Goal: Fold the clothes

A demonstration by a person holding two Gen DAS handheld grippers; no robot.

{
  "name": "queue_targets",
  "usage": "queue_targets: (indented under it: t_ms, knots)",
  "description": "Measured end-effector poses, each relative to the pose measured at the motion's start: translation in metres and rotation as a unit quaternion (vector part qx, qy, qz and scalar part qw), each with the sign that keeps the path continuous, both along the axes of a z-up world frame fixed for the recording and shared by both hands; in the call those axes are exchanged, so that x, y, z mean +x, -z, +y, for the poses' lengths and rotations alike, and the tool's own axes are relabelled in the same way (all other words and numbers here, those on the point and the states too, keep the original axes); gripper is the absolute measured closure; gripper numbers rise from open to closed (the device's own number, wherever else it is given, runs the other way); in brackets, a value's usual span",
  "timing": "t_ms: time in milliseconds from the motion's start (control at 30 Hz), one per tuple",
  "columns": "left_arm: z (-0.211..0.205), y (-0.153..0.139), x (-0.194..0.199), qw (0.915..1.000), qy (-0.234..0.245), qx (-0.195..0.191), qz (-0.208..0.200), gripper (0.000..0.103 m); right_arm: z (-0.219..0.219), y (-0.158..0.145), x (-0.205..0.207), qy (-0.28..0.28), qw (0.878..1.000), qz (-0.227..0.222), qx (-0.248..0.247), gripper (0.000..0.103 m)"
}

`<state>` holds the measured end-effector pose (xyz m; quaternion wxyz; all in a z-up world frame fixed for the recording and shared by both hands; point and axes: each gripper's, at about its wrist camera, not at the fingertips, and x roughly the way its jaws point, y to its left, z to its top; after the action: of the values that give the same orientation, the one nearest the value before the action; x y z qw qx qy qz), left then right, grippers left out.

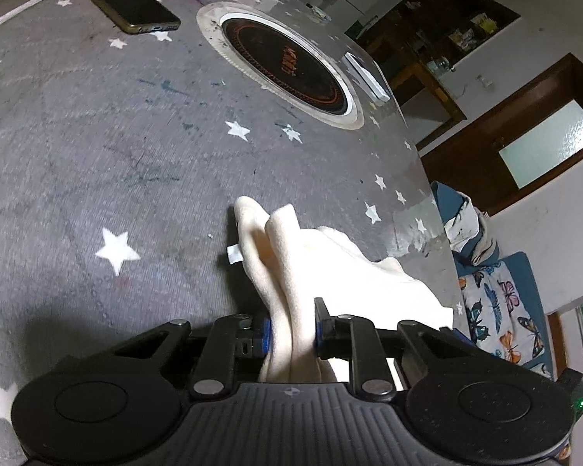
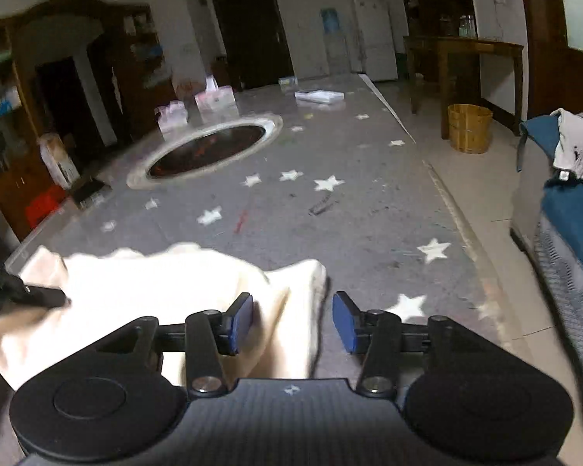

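Writing on hob (image 1: 287, 66) unreadable (orange); left gripper (image 1: 291, 334) pinches cloth (image 1: 291, 264).

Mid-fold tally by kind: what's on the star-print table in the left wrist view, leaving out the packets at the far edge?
Cream cloth: 1, clamped in the left gripper
Phone: 1
Round inset cooktop: 1
Flat white box: 1
Total: 4
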<state>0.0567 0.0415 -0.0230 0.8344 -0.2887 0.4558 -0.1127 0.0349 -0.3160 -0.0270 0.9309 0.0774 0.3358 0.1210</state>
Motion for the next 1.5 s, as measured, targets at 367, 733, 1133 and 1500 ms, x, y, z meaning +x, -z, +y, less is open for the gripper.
queue_targets:
  t_ms: [367,733,1133,1500]
  knots:
    - [-0.017,-0.024,0.009,0.998,0.03,0.039,-0.04,0.086,0.01,-0.031,-0.015,-0.014,0.998,-0.057,0.001,0.093]
    - [-0.064,-0.075,0.022,0.9895,0.083,0.042,-0.111,0.087,-0.01,-0.103,-0.04,0.019,0.987,-0.154,-0.036,0.102]
    - [-0.075,-0.068,0.034,0.9882,0.088,0.077,-0.098,0.087,-0.034,-0.061,-0.016,0.037,0.998,-0.059,0.002,0.08]
    - [-0.062,-0.045,0.043,0.9898,0.083,0.092,-0.07,0.087,-0.034,-0.005,0.024,0.048,0.998,0.003,0.051,0.055]
